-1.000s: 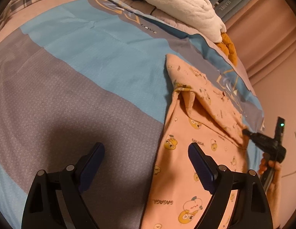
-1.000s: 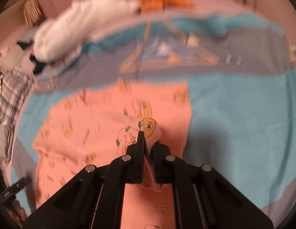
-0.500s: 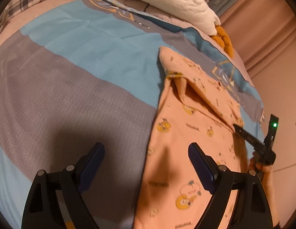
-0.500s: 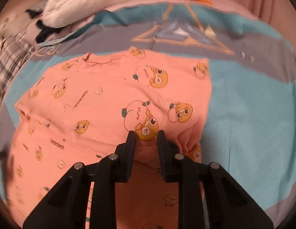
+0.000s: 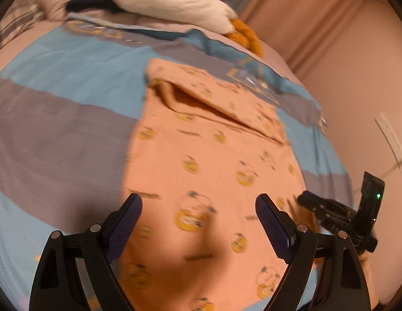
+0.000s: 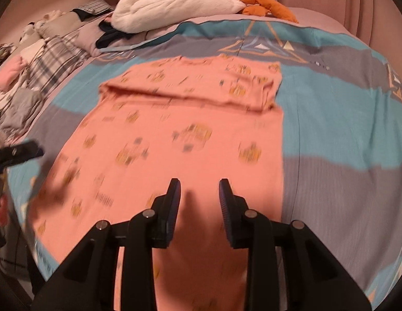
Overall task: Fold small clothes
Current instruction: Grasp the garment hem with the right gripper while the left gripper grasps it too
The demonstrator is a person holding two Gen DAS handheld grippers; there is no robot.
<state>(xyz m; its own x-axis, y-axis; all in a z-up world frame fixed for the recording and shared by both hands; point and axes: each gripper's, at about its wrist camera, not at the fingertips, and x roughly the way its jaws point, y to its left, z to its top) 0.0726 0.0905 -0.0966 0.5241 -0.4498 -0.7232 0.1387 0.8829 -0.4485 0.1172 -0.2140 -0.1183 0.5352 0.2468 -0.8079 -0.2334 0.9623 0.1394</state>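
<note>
An orange child's garment (image 5: pixel 213 160) printed with yellow cartoon faces lies flat on the bed, its far end folded over into a band (image 6: pixel 201 83). My left gripper (image 5: pixel 198 217) hovers open and wide above the garment's near part, nothing between its fingers. My right gripper (image 6: pixel 199 197) is over the garment's near end with its jaws opening and only bare cloth showing below the gap. In the left wrist view the right gripper (image 5: pixel 328 212) shows at the garment's right edge. In the right wrist view the left gripper's fingertip (image 6: pixel 22 153) shows at the left edge.
The bed cover (image 6: pixel 343 119) has blue and grey bands. A white plush toy (image 6: pixel 180 2) with orange feet lies at the bed's far end, beside dark cloth (image 6: pixel 110 35) and plaid bedding (image 6: pixel 48 64). A pink curtain and wall (image 5: pixel 343 51) stand to the right.
The right gripper let go of the folded garment edge, drew back toward the near end and its jaws parted. The left gripper moved right, from over the grey cover to above the garment.
</note>
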